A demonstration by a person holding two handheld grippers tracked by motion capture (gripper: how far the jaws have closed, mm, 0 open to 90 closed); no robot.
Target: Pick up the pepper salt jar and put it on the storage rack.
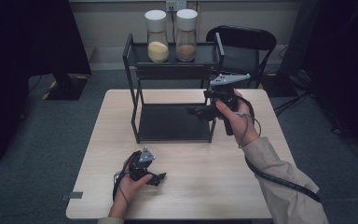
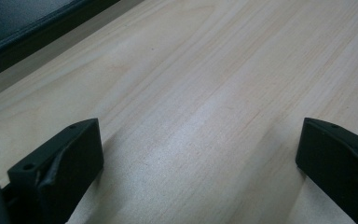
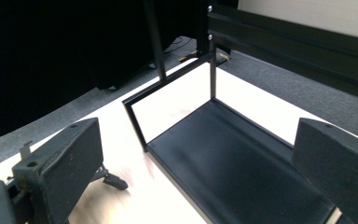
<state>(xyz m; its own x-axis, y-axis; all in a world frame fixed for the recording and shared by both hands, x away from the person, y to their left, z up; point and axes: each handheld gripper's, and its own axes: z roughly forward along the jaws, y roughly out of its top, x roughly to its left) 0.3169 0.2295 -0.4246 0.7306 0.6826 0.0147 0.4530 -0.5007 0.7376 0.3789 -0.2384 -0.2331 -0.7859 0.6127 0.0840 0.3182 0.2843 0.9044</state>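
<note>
We hold a gripper in each hand over a pale wooden table (image 1: 191, 186). Our left gripper (image 1: 157, 178) rests low near the front edge of the table, well apart from the black two-level rack (image 1: 175, 122) that stands at the middle of the far half. In the left gripper view its two black jaws stand wide apart with nothing but bare wood grain between them, and a dark edge of the rack's lower shelf crosses the top left corner.

Our right gripper (image 1: 192, 111) is raised at the right end of the rack, pointing in over the lower shelf (image 3: 242, 158). In the right gripper view its jaws are also spread wide and hold nothing; between them we see the flat black lower shelf, its thin upright posts, and the underside of the upper shelf at top right.

On the upper shelf stand two jars with white lids, just beside each other: the left jar (image 1: 158, 37) holds a yellowish powder, the right jar (image 1: 186, 36) a browner one. A black chair (image 1: 242, 46) stands behind the table.
</note>
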